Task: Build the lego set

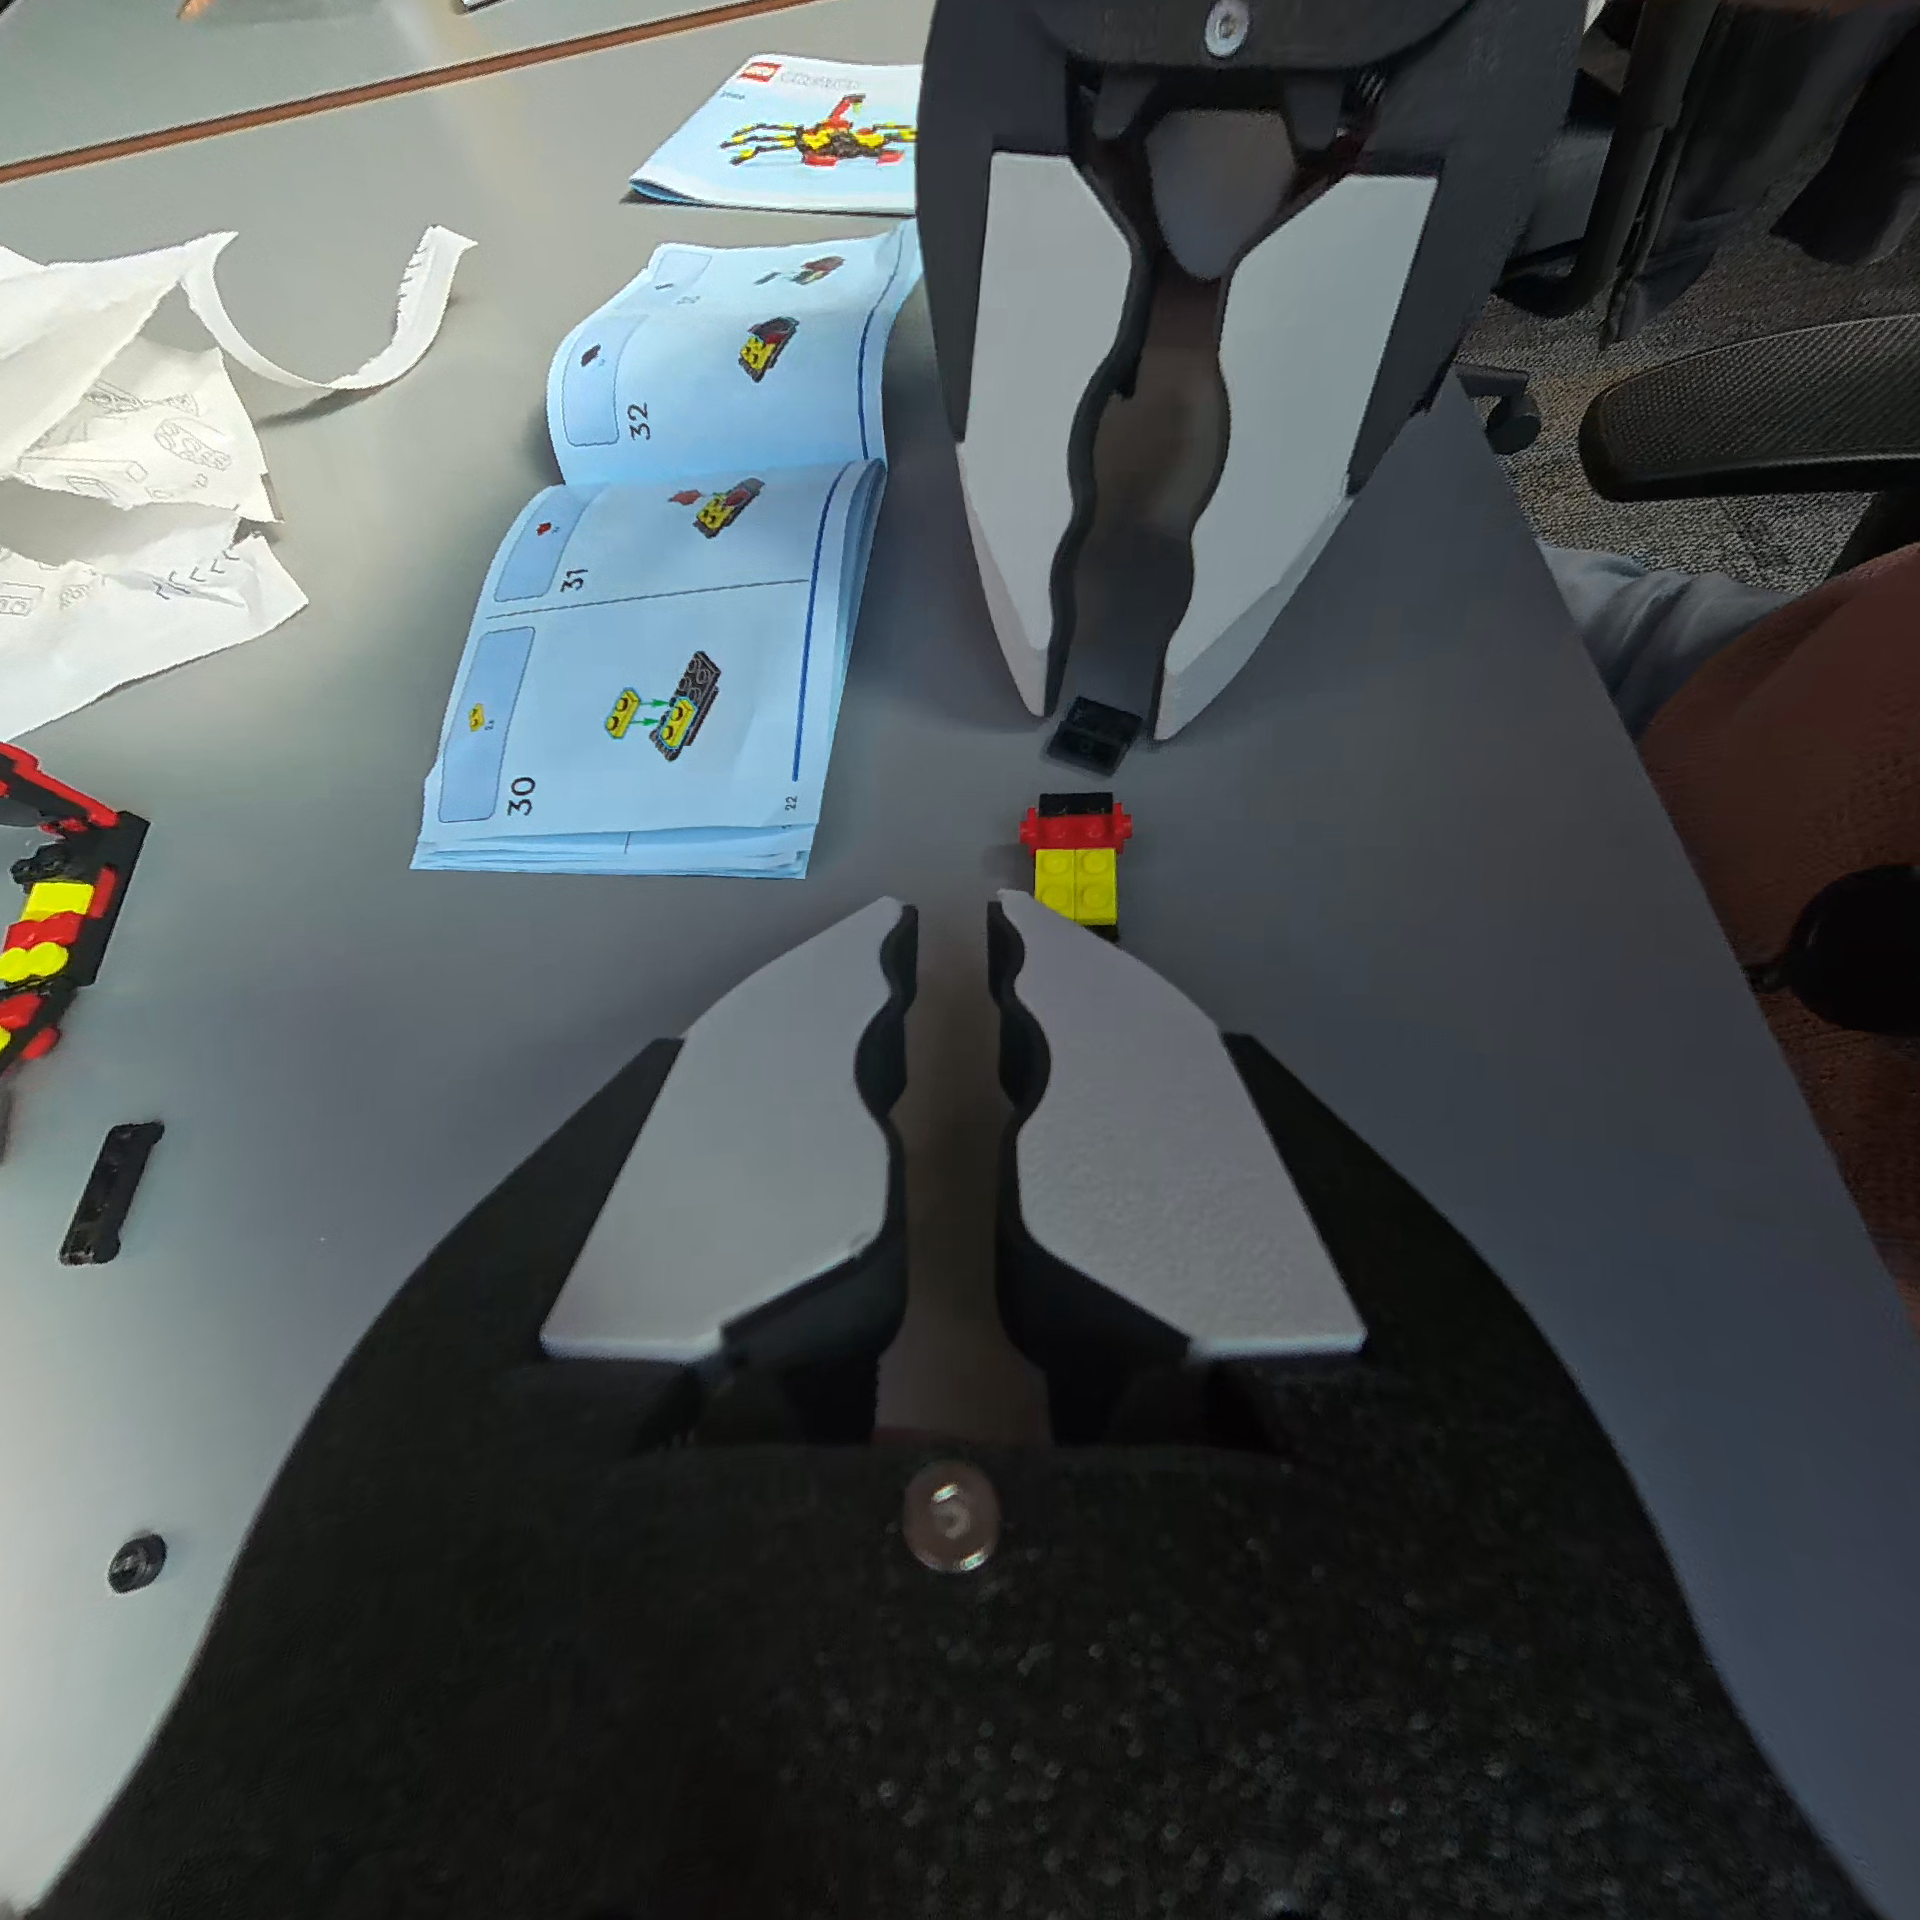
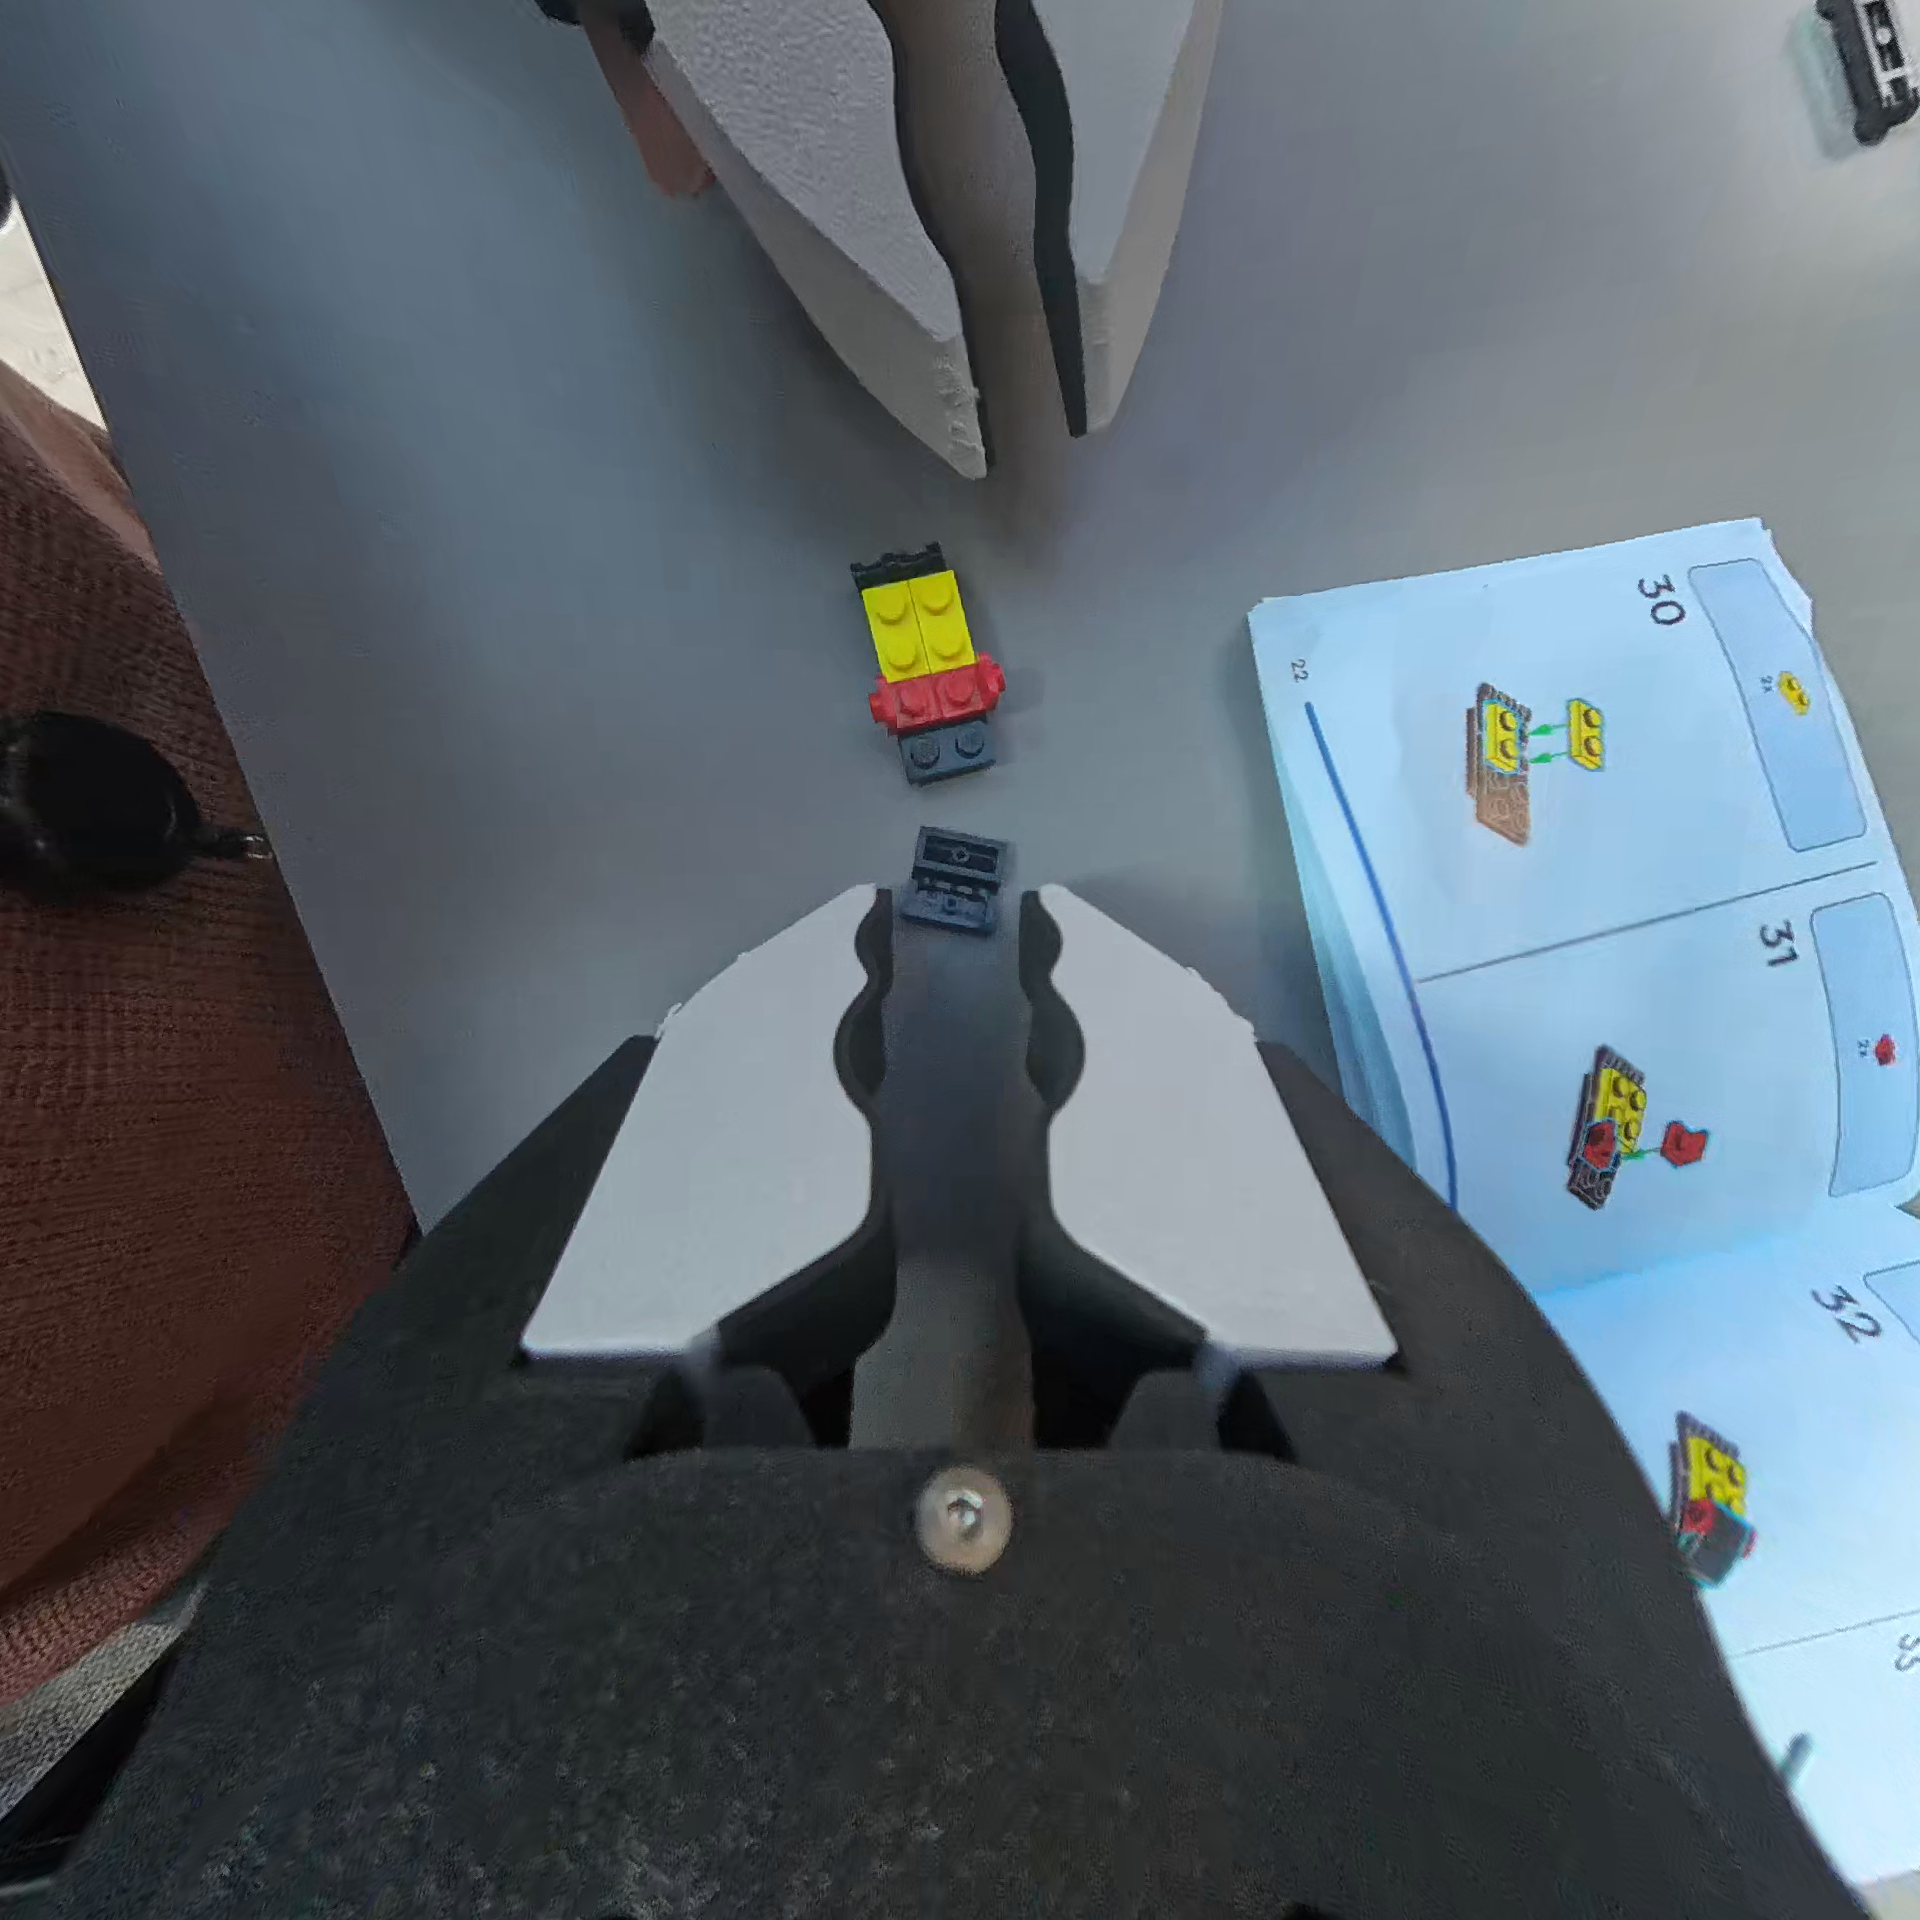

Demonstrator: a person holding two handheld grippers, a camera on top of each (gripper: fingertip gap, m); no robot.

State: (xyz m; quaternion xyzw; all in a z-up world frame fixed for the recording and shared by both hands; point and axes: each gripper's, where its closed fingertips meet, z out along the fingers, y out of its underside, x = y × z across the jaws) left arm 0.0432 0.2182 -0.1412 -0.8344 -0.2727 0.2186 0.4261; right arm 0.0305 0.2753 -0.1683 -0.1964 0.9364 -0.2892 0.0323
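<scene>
A small assembly of yellow, red and black bricks lies on the grey table between the two grippers; it also shows in the right wrist view. A small black piece lies on the table just at my right gripper's tips. The jaws stand a little wider than the piece, open, not clamped on it. From the left wrist view the right gripper points down at that black piece. My left gripper is narrowly open and empty, just left of the assembly.
An open blue instruction booklet lies left of the grippers, also in the right wrist view. A second booklet, torn white paper, a partial red-yellow-black build and loose black pieces lie around. The table edge and a person's lap are right.
</scene>
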